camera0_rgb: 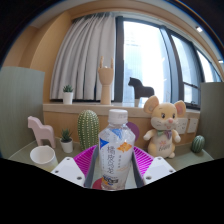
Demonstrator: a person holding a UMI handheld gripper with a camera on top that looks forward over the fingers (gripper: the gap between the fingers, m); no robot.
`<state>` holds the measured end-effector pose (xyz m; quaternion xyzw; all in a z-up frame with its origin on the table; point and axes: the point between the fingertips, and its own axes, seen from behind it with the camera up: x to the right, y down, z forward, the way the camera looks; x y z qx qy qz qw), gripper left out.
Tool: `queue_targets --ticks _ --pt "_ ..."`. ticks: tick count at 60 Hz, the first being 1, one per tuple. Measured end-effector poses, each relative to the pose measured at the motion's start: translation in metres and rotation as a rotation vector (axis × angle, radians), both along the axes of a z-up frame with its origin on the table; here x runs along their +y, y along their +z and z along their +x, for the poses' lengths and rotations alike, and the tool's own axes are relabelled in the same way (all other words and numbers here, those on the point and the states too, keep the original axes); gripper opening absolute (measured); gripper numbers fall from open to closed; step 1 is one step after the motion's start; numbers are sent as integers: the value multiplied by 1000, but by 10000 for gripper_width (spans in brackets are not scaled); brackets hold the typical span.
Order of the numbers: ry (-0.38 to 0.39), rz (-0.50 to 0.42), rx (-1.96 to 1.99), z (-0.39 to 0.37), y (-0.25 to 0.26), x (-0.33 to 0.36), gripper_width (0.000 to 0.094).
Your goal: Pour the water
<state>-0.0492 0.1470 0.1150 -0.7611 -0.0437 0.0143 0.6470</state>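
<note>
While the gripper (pixel 112 172) looks forward along its two fingers, a bottle stands between them, and the scene reads as follows.

Window: large panes beyond the fingers, with pale curtains (pixel 88 55) drawn to the left side.
Sill: a wooden ledge (pixel 70 106) runs across beyond the bottle, carrying a small potted plant (pixel 68 94), a pale giraffe figure (pixel 105 84) and a dark horse figure (pixel 140 90).
Table: a dark surface (pixel 25 157) under everything near; bare stretches lie to the left of the fingers.
Bottle: (pixel 116 150) clear plastic, white cap, blue and white label with print; upright, long axis vertical, cap pointing up.
Gripper state: both pink pads (pixel 90 162) press against the bottle's sides, pinching it.
Plush mouse: (pixel 163 127) just right of the bottle, sitting upright.
Green cactus: (pixel 89 128) just left of the bottle and slightly beyond it.
Pink horse: (pixel 41 130) further left.
White cup: (pixel 43 157) left of the fingers, near, open side up.
</note>
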Motion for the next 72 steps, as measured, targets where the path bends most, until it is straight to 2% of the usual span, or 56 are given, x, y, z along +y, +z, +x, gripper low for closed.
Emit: queue_targets --ticks 4,7,18,34,49,58,72 --pt "-4 11 -20 1 2 -9 806" --pt "1 4 -38 0 1 -20 868" --pt "-44 -68 15 2 -16 -80 854" --pt "-17 -102 57 -32 -30 -195 847" --pt "8 -136 74 -63 -1 -267 851" --pt "26 -107 85 -68 31 -290 851" --pt "3 -38 91 -58 73 -312 849"
